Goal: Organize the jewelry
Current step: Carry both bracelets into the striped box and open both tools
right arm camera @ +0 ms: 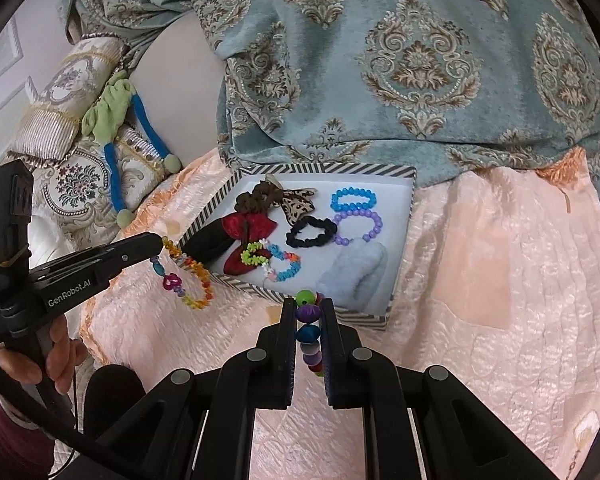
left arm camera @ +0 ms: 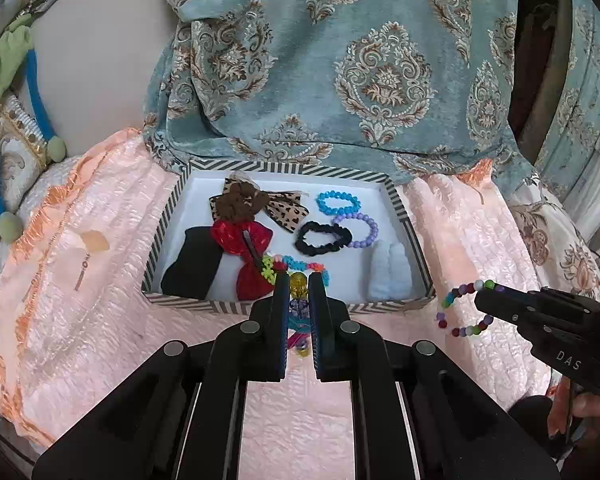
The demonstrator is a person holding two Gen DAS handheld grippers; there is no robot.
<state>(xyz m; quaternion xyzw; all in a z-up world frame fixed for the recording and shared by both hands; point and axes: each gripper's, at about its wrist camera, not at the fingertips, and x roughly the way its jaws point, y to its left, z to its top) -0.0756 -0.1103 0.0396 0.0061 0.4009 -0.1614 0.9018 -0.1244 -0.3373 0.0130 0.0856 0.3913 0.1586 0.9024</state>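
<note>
Left wrist view: quilted pink bedspread [left arm camera: 100, 280], striped cardboard box [left arm camera: 400, 204]. The left hand-held gripper [left arm camera: 299, 284] pinches a clear-bead bracelet [left arm camera: 299, 282] at the box's near rim.

Right wrist view: the right hand-held gripper [right arm camera: 308, 308] clamps a round-bead bracelet [right arm camera: 308, 334] beside a fluffy blue cloth [right arm camera: 356, 276].

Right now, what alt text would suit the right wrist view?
The right claw pinches a multicoloured bead bracelet above a pink bedspread. Beyond it sits a striped tray of bows and bracelets; the left claw dangles an amber bead bracelet.
</note>
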